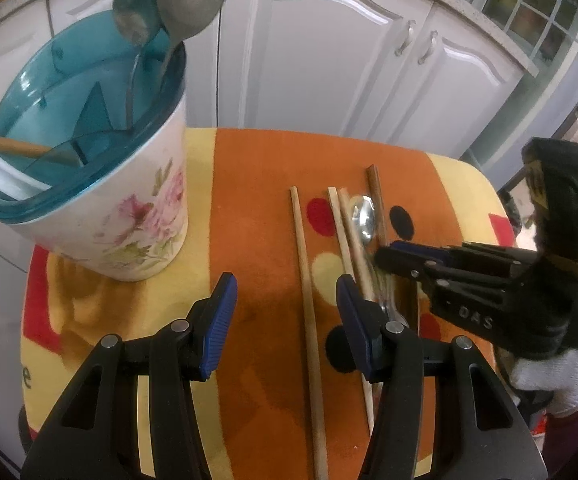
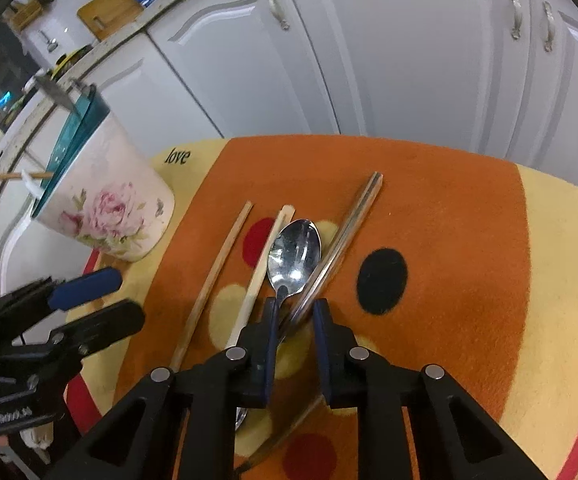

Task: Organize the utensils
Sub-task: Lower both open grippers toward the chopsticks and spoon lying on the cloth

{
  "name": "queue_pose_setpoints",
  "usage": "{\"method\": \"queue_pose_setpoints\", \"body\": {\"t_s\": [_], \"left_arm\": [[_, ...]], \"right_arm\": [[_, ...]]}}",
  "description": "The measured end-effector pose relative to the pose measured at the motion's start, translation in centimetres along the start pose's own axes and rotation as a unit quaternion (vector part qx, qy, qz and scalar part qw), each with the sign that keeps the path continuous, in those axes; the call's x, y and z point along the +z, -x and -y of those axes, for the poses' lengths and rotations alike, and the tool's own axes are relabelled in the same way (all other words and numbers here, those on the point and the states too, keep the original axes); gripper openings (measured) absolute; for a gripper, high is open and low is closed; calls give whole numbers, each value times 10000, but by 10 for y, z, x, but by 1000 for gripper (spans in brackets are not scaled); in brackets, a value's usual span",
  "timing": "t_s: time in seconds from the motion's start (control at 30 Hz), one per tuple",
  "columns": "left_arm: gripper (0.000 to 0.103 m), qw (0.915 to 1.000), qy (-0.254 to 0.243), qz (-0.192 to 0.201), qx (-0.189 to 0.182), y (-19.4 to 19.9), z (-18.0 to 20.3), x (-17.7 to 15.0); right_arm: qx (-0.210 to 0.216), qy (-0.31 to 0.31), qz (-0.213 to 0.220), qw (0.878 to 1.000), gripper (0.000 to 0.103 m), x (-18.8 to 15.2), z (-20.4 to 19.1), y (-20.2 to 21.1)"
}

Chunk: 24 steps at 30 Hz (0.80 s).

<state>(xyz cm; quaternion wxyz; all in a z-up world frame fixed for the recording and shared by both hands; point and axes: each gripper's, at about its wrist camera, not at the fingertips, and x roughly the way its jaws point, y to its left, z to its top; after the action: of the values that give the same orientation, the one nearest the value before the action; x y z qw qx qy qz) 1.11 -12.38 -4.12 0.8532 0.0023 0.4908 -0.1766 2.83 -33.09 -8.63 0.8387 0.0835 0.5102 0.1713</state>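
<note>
My right gripper (image 2: 293,312) is lowered to the mat with its jaws at a narrow gap, straddling the neck of the steel spoon (image 2: 295,256) just behind the bowl; whether the pads (image 2: 271,344) already bear on the metal I cannot tell. The dark chopstick pair (image 2: 345,236) crosses the same gap on the right side of the spoon's handle, touching or nearly touching it. To do this step well, I judge that I should shift slightly toward the spoon's side so that only its handle lies between the pads, close firmly on the thin metal, and lift straight up before carrying it away; a grasp that also takes in the chopsticks risks dragging them across the orange spotted mat (image 2: 469,240).

My left gripper (image 1: 285,304) hovers wide and empty over the mat, with a single pale chopstick (image 1: 307,300) lying lengthwise between its fingers. Two more pale chopsticks (image 1: 347,236) lie just beside the spoon's bowl on its left.

The floral holder with the teal insert (image 1: 141,216) stands at the mat's far left corner, well apart from the spoon; two spoons (image 1: 169,12) already stand upright in it.
</note>
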Motion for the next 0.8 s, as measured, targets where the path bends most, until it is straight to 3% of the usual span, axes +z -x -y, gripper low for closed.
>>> {"method": "queue_pose_setpoints", "body": {"t_s": [0.1, 0.23, 0.33, 0.43, 0.5, 0.8], "left_arm": [[51, 10000, -11, -5, 23, -1, -1, 0], [51, 10000, -11, -65, 72, -12, 2, 1], [51, 9999, -12, -92, 137, -22, 5, 6], [51, 9998, 5, -90, 185, -30, 8, 13], [51, 9997, -8, -94, 221, -35, 11, 18], [50, 9987, -112, -210, 457, -62, 18, 38]], "right_arm": [[187, -17, -84, 9998, 4, -10, 2, 11], [-72, 151, -312, 9994, 2, -28, 7, 15], [57, -134, -77, 9999, 2, -28, 20, 24], [152, -356, 251, 9989, 10, -20, 27, 36], [141, -459, 373, 9981, 30, -12, 32, 40], [-57, -827, 315, 9961, 30, 38, 39, 10]]}}
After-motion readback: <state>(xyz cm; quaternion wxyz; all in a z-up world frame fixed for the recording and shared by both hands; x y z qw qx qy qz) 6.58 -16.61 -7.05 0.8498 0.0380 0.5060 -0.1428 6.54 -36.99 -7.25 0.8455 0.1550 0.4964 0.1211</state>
